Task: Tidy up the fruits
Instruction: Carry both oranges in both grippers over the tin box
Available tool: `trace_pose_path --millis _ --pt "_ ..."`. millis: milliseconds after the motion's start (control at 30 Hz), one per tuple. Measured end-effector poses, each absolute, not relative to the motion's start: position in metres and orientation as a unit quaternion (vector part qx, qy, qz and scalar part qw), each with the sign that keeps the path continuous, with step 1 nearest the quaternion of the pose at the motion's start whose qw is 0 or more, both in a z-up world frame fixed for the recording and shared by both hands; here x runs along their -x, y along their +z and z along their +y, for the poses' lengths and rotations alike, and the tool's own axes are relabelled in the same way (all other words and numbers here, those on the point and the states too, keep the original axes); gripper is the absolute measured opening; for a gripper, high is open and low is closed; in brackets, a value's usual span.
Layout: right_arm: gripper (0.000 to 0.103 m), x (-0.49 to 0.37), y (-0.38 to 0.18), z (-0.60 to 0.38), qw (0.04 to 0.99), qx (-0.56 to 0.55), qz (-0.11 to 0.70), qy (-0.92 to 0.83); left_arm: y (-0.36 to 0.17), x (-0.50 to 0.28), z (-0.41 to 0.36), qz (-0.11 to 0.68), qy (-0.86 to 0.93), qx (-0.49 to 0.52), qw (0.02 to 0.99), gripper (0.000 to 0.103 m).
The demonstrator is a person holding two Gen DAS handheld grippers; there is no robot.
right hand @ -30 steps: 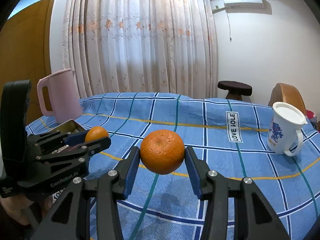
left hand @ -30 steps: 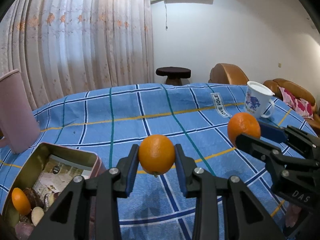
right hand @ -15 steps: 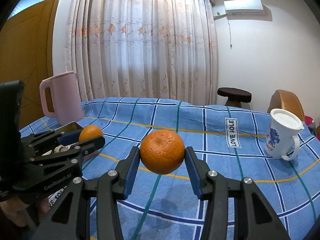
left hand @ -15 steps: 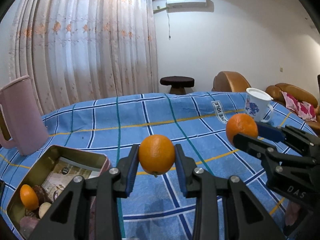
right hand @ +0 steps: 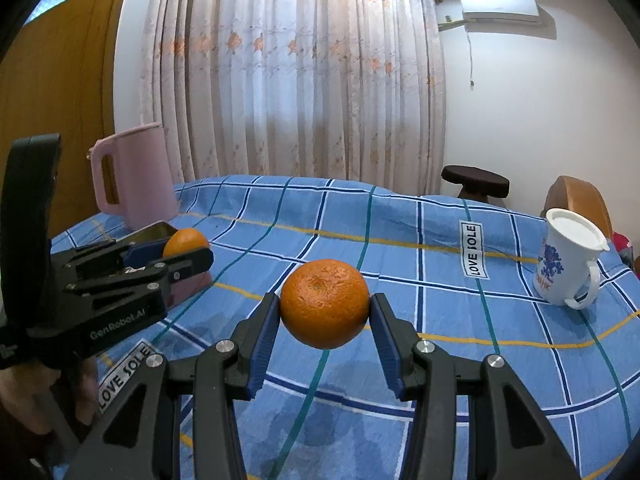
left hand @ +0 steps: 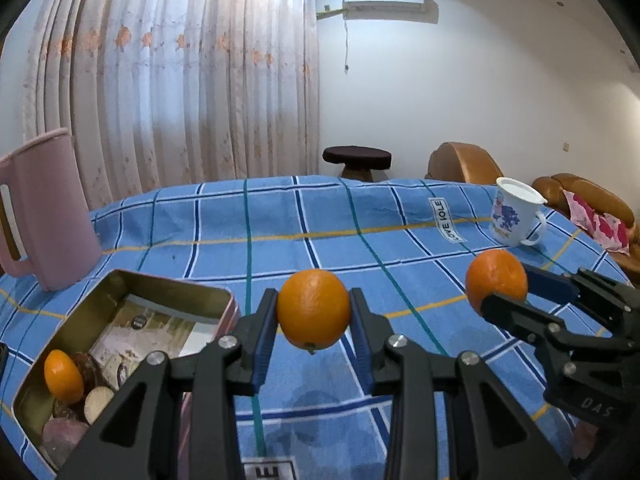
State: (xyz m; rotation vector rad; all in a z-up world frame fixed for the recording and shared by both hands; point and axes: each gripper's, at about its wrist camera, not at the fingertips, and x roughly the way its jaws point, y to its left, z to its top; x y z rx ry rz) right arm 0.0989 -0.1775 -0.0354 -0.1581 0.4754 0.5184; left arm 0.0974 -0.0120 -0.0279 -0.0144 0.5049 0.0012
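A pink pitcher (left hand: 44,208) stands upright at the table's left side. A white mug (left hand: 514,212) with blue print stands far right on the blue checked tablecloth (left hand: 320,220). Behind, a dark stool (left hand: 356,158).

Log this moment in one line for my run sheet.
left gripper: holds orange | right gripper: holds mandarin | tin: open, one orange inside

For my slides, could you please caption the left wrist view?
Left gripper holds a round orange tangerine beside an open metal tin on a blue checked tablecloth.
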Motion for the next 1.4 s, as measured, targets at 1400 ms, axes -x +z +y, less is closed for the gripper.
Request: trace_pose_path --millis 1400 --pt "0.048 -0.067 -0.013 -0.011 0.872 0.1 0.228 0.422 -0.01 -0.029 0.127 0.261 0.141 0.032 0.954 0.036"
